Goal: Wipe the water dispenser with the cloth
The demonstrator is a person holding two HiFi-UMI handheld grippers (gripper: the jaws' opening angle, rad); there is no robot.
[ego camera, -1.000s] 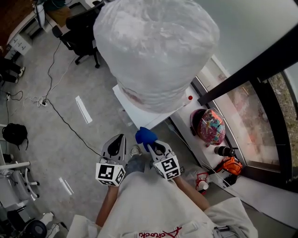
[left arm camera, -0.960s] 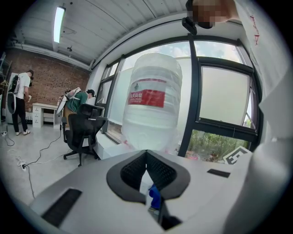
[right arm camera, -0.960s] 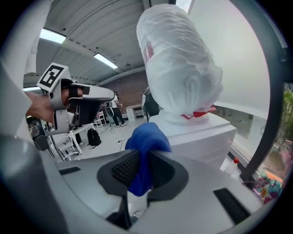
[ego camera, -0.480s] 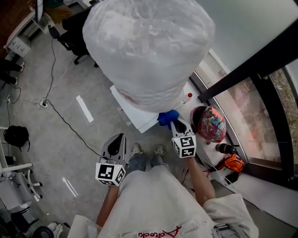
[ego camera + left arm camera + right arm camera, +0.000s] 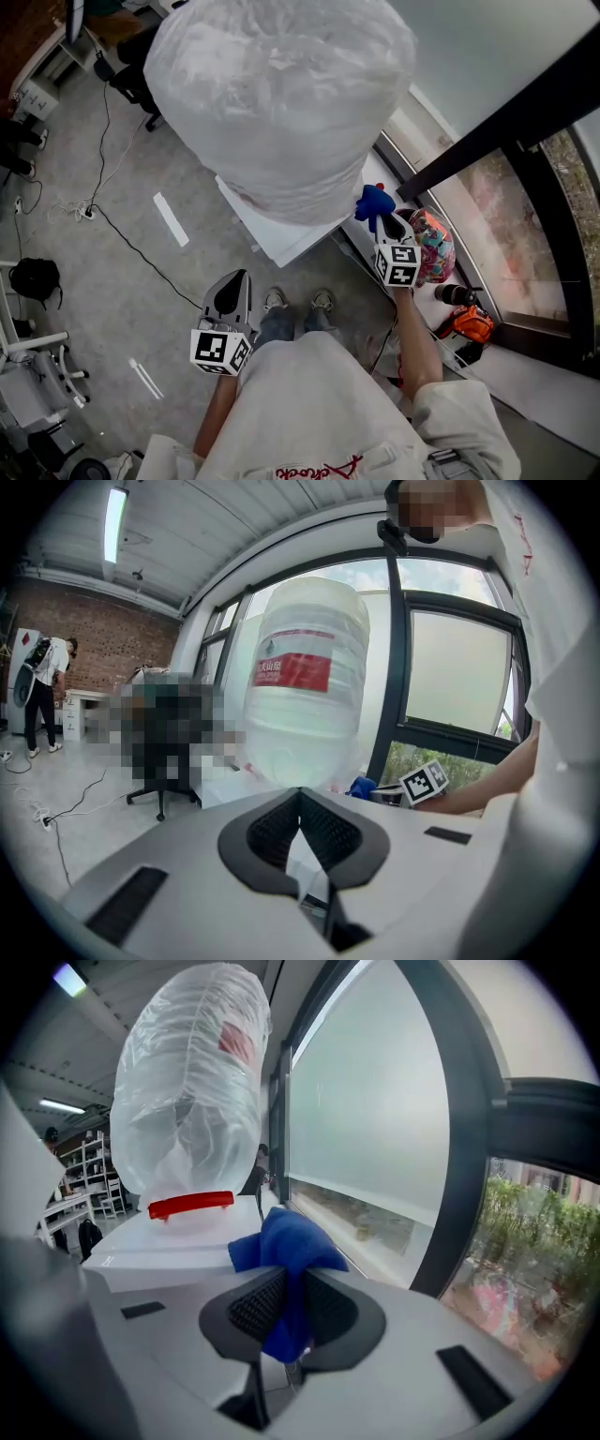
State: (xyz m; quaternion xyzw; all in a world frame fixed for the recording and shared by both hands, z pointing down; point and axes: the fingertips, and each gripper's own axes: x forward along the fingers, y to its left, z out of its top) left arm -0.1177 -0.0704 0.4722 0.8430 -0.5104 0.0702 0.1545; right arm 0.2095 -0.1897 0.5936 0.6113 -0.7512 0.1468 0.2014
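The white water dispenser [image 5: 272,230] carries a big bottle wrapped in clear plastic [image 5: 281,103]. My right gripper [image 5: 384,225] is shut on a blue cloth [image 5: 373,202] and holds it at the dispenser's right top corner, beside a red tab [image 5: 191,1204]. In the right gripper view the blue cloth [image 5: 286,1251] bunches up out of the jaws, just short of the white top. My left gripper [image 5: 232,298] hangs low in front of the dispenser, shut with nothing in it; its view shows the bottle [image 5: 305,682] ahead.
A window frame [image 5: 506,122] and low sill run along the right, with a colourful helmet [image 5: 427,248] and orange tool [image 5: 464,330] on it. Cables [image 5: 112,216] trail over the grey floor at left. An office chair [image 5: 141,66] stands behind the dispenser.
My right gripper has carried the blue cloth up and to the right, from the dispenser's front edge to its right top corner. The left gripper has barely moved.
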